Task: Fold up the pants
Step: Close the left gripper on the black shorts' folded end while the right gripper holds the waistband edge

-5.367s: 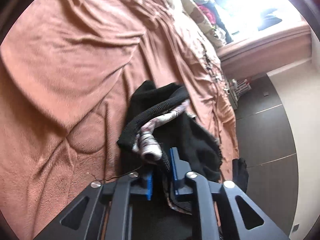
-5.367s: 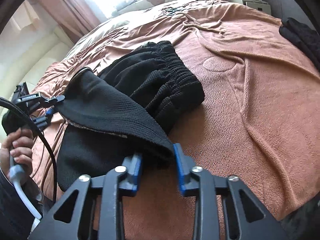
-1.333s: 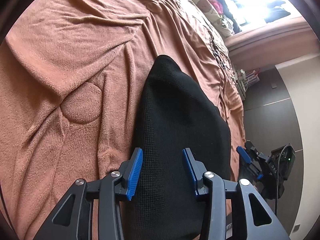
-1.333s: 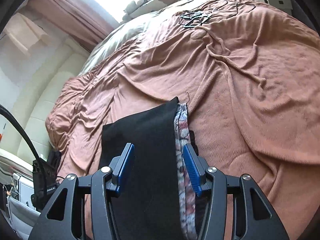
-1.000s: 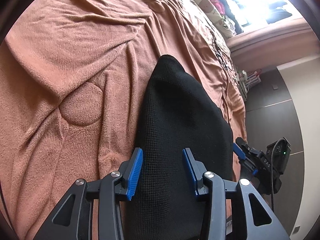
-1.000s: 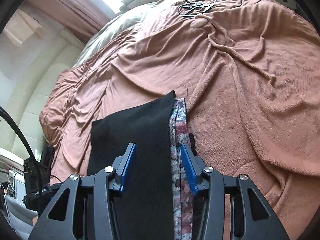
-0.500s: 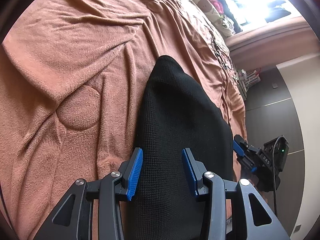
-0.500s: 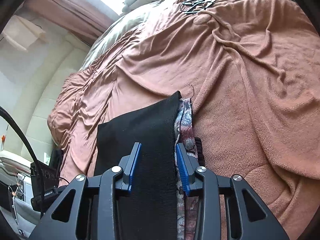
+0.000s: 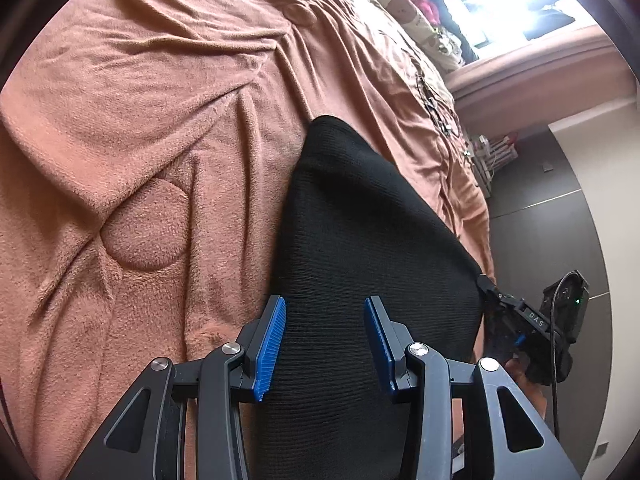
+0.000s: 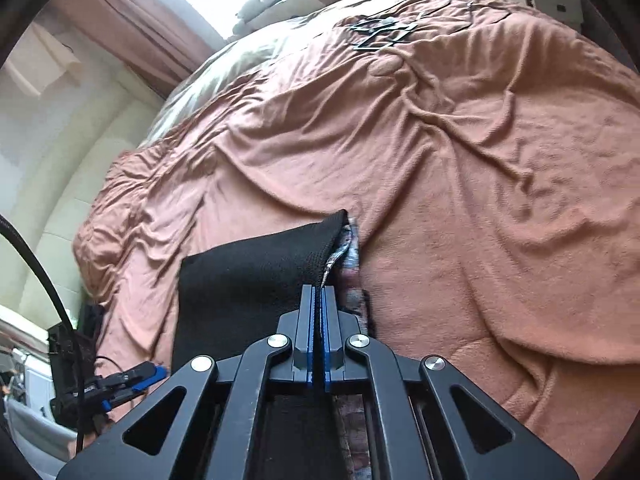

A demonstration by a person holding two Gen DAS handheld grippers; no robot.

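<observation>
The black knit pants lie folded flat on the brown blanket, running away from the bed's near edge. My left gripper is open, its blue pads either side of the cloth's near end. In the right wrist view the pants show a patterned lining along their right edge. My right gripper is shut on that edge of the pants. It also shows in the left wrist view at the pants' right corner.
The wrinkled brown blanket covers the whole bed. Black hangers lie far up the bed, with pillows and clothes by the bright window. Dark floor and a white rack lie past the bed's right side.
My right gripper has closed from wide open onto the pants' right edge. The left gripper has stayed open over the cloth, barely moving.
</observation>
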